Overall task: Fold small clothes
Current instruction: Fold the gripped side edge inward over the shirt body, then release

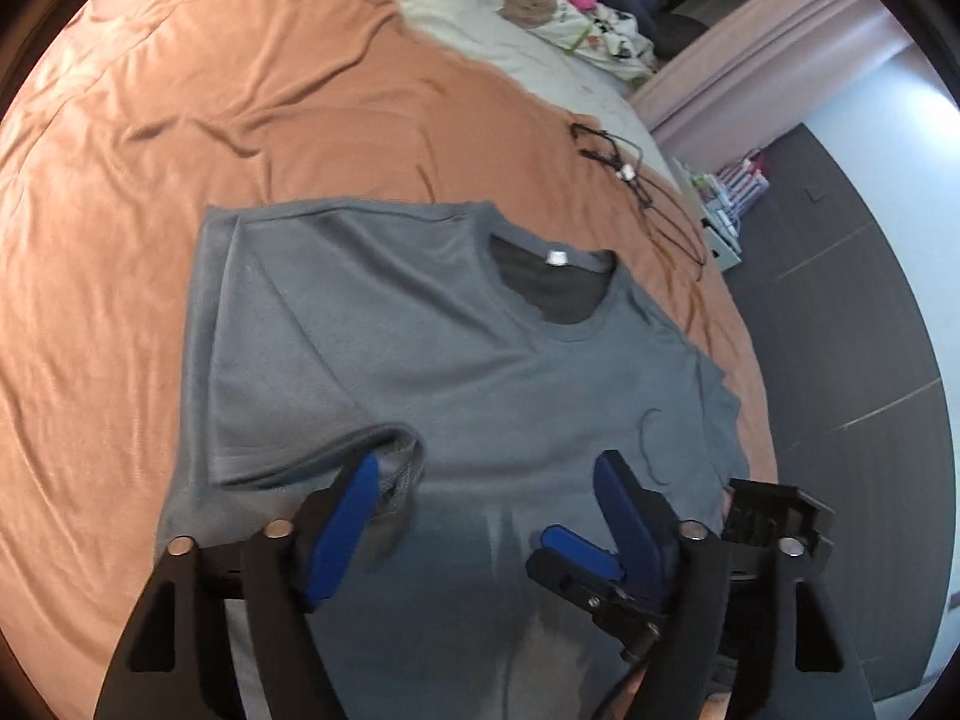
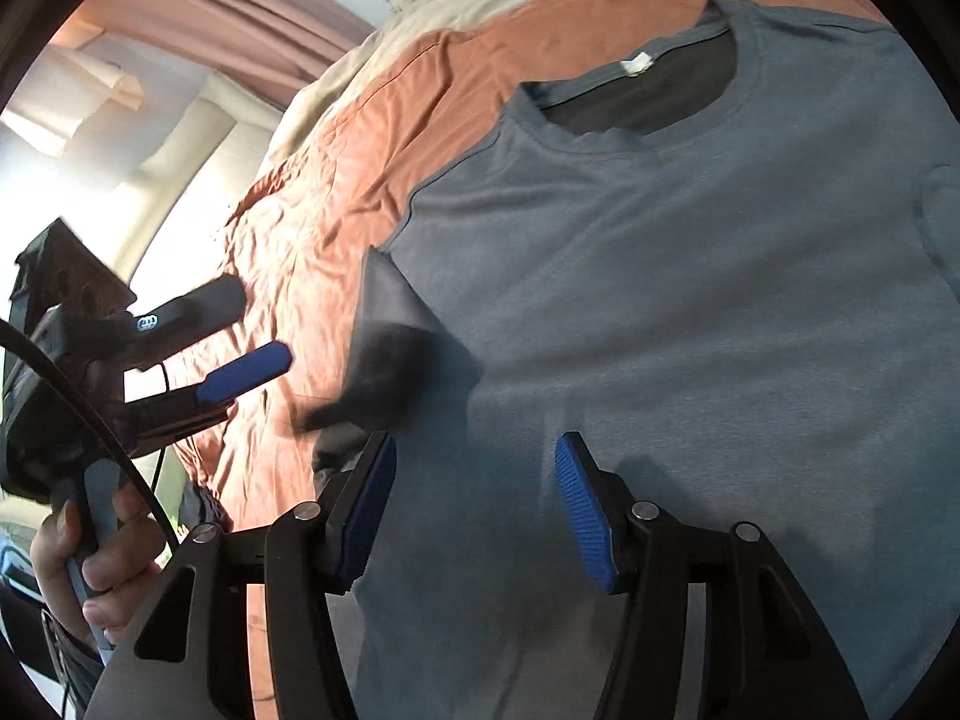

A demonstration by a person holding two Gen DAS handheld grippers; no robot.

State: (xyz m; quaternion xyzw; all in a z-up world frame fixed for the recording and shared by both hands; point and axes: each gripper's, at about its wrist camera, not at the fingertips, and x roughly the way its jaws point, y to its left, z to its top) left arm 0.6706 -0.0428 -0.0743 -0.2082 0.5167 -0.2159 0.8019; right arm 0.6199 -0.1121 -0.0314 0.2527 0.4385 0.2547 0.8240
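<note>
A grey-blue T-shirt (image 1: 480, 360) lies front up on the orange bedsheet (image 1: 180, 150), collar away from me, with a white tag at the neck. Its left sleeve is folded in over the body. My left gripper (image 1: 486, 471) stands open over the lower chest, and a turned-up sleeve edge (image 1: 402, 456) lies against its left pad. A blue pad (image 1: 576, 547) of the right gripper shows beside it. In the right wrist view my right gripper (image 2: 474, 480) is open above the T-shirt (image 2: 690, 300), nothing between its pads. A blurred sleeve flap (image 2: 390, 312) lies ahead. The left gripper (image 2: 240, 336) hovers open at the left.
A black cord (image 1: 630, 174) lies on the bed's right side. A pile of bright clothes (image 1: 570, 6) sits at the far end on a cream cover (image 1: 456, 0). Dark floor (image 1: 840, 312) drops off at the right. A hand (image 2: 90, 564) holds the left gripper's handle.
</note>
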